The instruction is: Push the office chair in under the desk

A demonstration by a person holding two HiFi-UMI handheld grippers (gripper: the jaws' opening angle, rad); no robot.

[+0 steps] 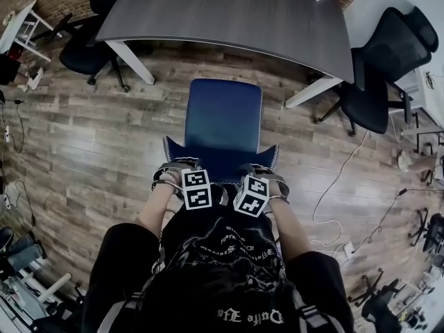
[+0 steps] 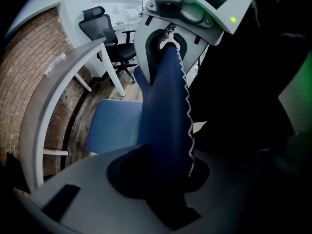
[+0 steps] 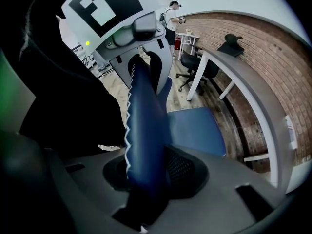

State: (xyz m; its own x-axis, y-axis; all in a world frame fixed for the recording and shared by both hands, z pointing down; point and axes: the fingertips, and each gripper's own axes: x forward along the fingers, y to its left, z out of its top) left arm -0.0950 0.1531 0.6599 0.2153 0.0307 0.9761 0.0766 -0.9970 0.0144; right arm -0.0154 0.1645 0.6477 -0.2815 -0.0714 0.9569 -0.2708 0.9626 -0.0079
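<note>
Straight ahead, blue office chair (image 1: 223, 120), white-zigzag-stitched backrest (image 1: 222, 164) pinched by left gripper (image 1: 179, 171) and right gripper (image 1: 262, 172) jaws.

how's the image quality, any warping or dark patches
Head view: evenly lit and sharp, but fisheye bows the desk edge. Left gripper view: right half near black, the chair back close and soft. Right gripper view: left side dark, desk bent into an arc.

Blue office chair (image 1: 223, 116) on wood floor (image 1: 90, 158), seat facing grey counter (image 1: 236, 12), front edge just short of it. Left gripper (image 1: 182, 175) and right gripper (image 1: 260, 179) side by side on backrest (image 1: 222, 159) top edge. Black chairs (image 1: 378, 75) flank the counter.
</note>
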